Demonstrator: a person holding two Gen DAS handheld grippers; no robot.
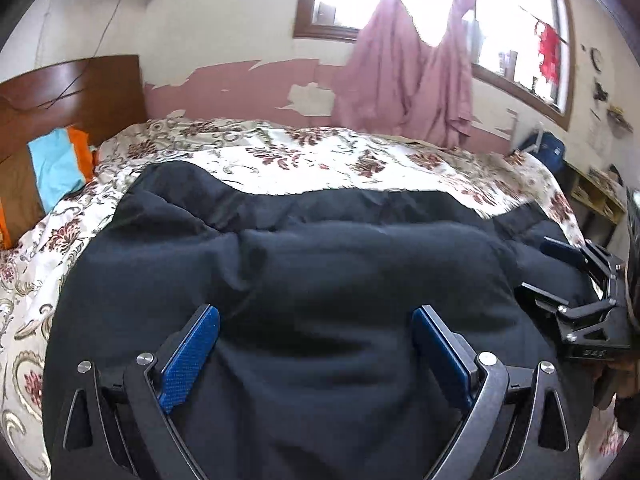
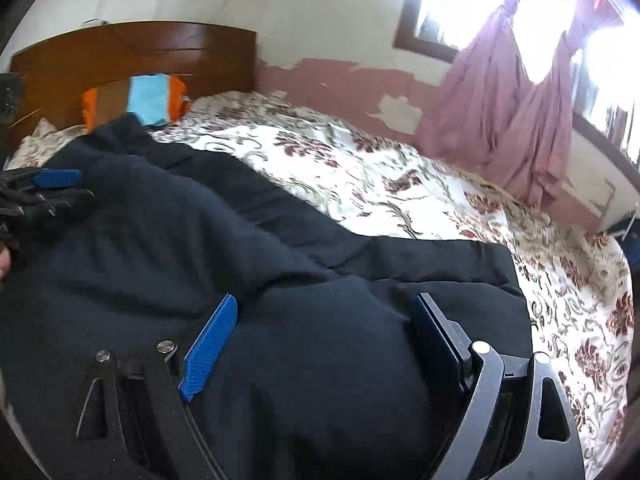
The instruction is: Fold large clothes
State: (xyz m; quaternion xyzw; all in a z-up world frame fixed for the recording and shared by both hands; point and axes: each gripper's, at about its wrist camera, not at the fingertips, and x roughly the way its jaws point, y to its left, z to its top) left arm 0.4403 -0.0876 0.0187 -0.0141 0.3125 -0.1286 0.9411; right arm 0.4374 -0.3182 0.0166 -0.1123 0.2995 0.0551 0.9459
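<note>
Now the dark coat (image 1: 320, 248) lies on the bed (image 1: 320, 152), long side running from 9 to 3 o'clock, right under both spread claws, left claw (image 1: 316, 316) and right claw (image 2: 324, 312), pinching nothing.

The bed (image 2: 400, 184) is covered by a cream quilt (image 1: 304, 160) printed with dark red flowers and grey scrolls. A large dark navy garment (image 1: 320, 264) is spread over the near part of the quilt — rumpled, with ridges and folds across its middle, its far edge lying in an uneven line. At the head of the bed, against the wooden headboard (image 2: 132, 48), a brown and orange pillow (image 2: 100, 100) is propped, and a light blue cloth (image 2: 150, 98) is draped over it. The far side of the quilt is left uncovered.
</note>
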